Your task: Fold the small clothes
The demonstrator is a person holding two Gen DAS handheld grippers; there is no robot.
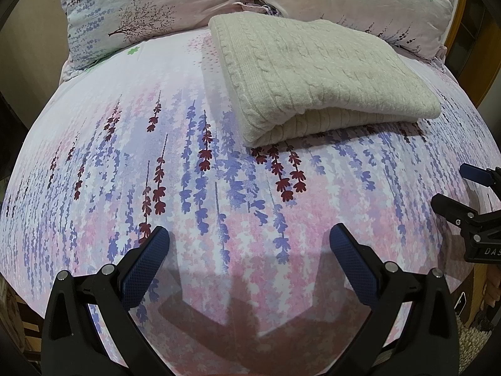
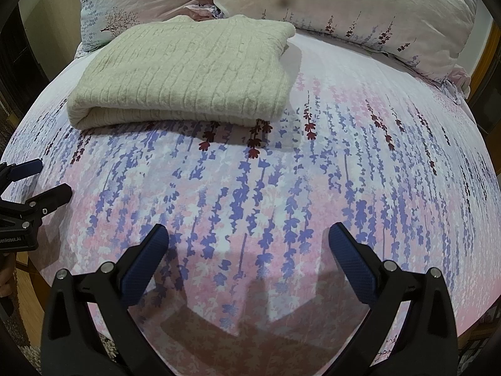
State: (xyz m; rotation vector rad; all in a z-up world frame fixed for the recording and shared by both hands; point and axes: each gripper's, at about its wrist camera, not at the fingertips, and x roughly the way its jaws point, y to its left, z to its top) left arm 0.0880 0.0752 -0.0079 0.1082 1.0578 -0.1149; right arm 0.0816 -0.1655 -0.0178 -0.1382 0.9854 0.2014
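A cream cable-knit sweater [image 1: 316, 75] lies folded into a thick rectangle on the flowered bed sheet [image 1: 188, 163], its rounded fold edge facing me. In the right wrist view the same sweater [image 2: 188, 72] sits at the upper left. My left gripper [image 1: 249, 238] hovers open over bare sheet, well short of the sweater. My right gripper [image 2: 249, 238] is also open above the sheet with nothing between its fingers. Each gripper shows at the edge of the other's view: the right gripper [image 1: 451, 188] and the left gripper [image 2: 50, 178], both with jaws apart.
Two pillows [image 1: 131, 9] in matching flowered cases lean at the head of the bed, just behind the sweater; a second pillow [image 2: 360, 3] shows at the upper right. A wooden bed frame [image 2: 488, 47] edges the right side. Floor [image 1: 469, 332] shows below the near edge.
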